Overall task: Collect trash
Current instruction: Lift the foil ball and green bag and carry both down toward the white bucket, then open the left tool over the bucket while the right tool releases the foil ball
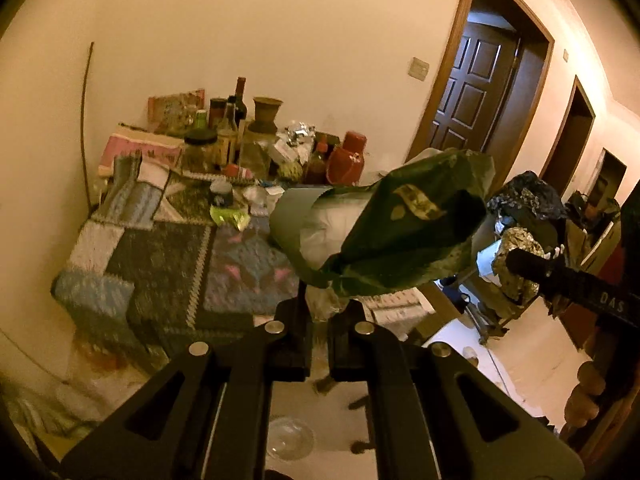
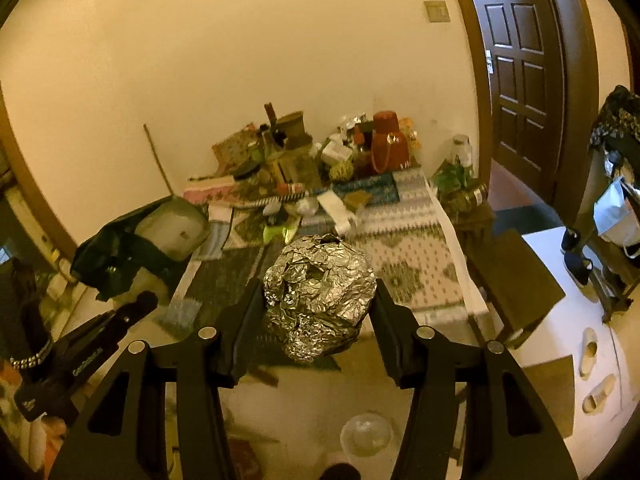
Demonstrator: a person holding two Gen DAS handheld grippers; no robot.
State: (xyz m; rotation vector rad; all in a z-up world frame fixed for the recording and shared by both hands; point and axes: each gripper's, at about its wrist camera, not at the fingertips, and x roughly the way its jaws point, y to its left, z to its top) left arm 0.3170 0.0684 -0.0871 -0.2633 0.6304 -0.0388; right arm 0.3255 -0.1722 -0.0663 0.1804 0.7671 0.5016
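Both tools are matt black with silver round rivets: the left tool (image 1: 320, 312) pinches a dark green bag (image 1: 404, 236) that bears a pale gold emblem and has a whitish lining, and the right tool (image 2: 316, 300) holds a crinkled silver foil ball (image 2: 318, 292). The counter (image 2: 416, 264) wears a white cloth (image 2: 404, 240) with a small grey-green diamond print, beside a patchwork blanket (image 1: 180, 264) of grey, blue, pink and dark squares. A red jug (image 2: 386, 146) stands at the back. The wall (image 2: 240, 40) is cream, the panelled door (image 2: 516, 56) dark brown. A lime-green wrapper (image 1: 231, 216) lies on the blanket.
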